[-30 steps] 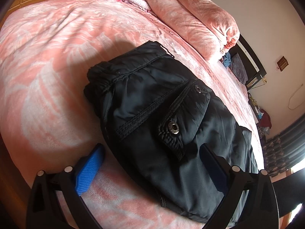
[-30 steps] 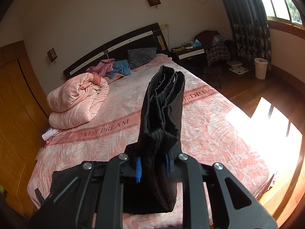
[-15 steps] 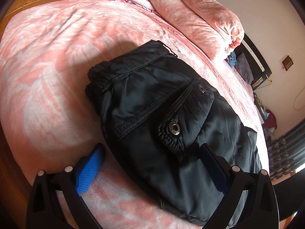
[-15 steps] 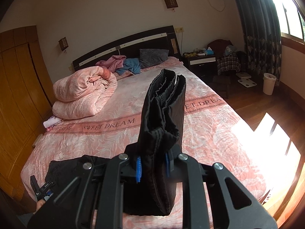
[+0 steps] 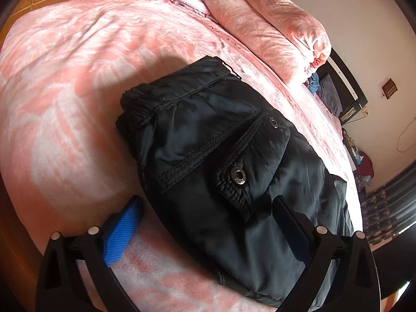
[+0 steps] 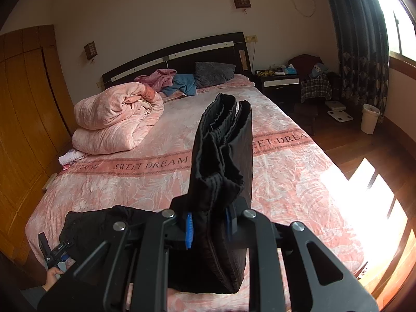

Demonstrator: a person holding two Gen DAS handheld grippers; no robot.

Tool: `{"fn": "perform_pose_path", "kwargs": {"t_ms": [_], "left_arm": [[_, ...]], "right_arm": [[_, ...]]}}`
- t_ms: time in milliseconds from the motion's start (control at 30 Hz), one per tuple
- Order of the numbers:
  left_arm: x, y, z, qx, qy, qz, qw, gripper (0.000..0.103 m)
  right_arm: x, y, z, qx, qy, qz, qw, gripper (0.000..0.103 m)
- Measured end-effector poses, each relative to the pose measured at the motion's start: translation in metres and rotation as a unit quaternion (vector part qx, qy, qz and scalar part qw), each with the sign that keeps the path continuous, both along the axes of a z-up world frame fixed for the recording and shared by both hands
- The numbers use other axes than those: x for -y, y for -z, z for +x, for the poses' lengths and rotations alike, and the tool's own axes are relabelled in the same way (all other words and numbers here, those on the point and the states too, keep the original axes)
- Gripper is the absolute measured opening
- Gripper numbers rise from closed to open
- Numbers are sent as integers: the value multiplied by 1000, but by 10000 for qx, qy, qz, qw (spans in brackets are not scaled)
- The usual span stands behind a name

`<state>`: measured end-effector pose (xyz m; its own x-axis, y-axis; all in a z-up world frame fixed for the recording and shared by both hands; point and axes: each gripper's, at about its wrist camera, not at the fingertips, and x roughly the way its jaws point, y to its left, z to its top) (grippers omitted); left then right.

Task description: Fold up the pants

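Observation:
A folded pair of black pants (image 5: 234, 161) with a snap-button pocket lies on the pink bedspread (image 5: 65, 91) near the bed's foot corner. My left gripper (image 5: 205, 223) is open, its blue pads on either side of the near end of these pants, just above them. My right gripper (image 6: 208, 223) is shut on a second folded pair of black pants (image 6: 223, 150) and holds it on edge above the bed. The first pants (image 6: 104, 223) and the left gripper (image 6: 54, 254) also show at lower left in the right wrist view.
A rolled pink quilt (image 6: 117, 119) lies at the bed's left side, with pillows and loose clothes (image 6: 182, 80) at the headboard. A wooden wardrobe (image 6: 23, 130) stands left. A nightstand (image 6: 278, 83), chair, bin (image 6: 370, 122) and wood floor are right.
The left gripper stays open over the pants with only a slight shift. The right gripper, still holding its folded pants, has swung its view leftward and a little back from the bed.

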<state>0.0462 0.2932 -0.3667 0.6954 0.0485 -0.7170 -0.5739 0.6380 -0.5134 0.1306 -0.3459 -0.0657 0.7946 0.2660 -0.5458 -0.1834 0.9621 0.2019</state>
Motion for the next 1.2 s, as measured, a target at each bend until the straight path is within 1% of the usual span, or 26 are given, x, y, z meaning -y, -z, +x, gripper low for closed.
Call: {"fn": "perform_pose_path", "kwargs": {"t_ms": [367, 600, 767, 900, 1000, 1200], "left_arm": [[-4, 1, -7, 187, -19, -151, 9997, 99], [-6, 1, -8, 255, -10, -208, 9995, 99], [-6, 1, -9, 323, -9, -259, 9991, 99], [-6, 2, -11, 354, -19, -280, 9990, 99], [-6, 2, -11, 353, -12, -280, 9990, 99], [-6, 2, -12, 400, 2, -313, 9987, 99]], "right_arm": [[-40, 5, 11, -182, -334, -354, 9986, 17], [-79, 16, 12, -315, -570, -616, 9960, 17], [-111, 30, 9, -383, -700, -995, 9918, 17], [-144, 48, 2, -360, -826, -1523, 9842, 17], [-168, 61, -3, -371, -966, -1807, 9781, 17], [-212, 96, -13, -390, -1092, -2580, 9592, 17]]}}
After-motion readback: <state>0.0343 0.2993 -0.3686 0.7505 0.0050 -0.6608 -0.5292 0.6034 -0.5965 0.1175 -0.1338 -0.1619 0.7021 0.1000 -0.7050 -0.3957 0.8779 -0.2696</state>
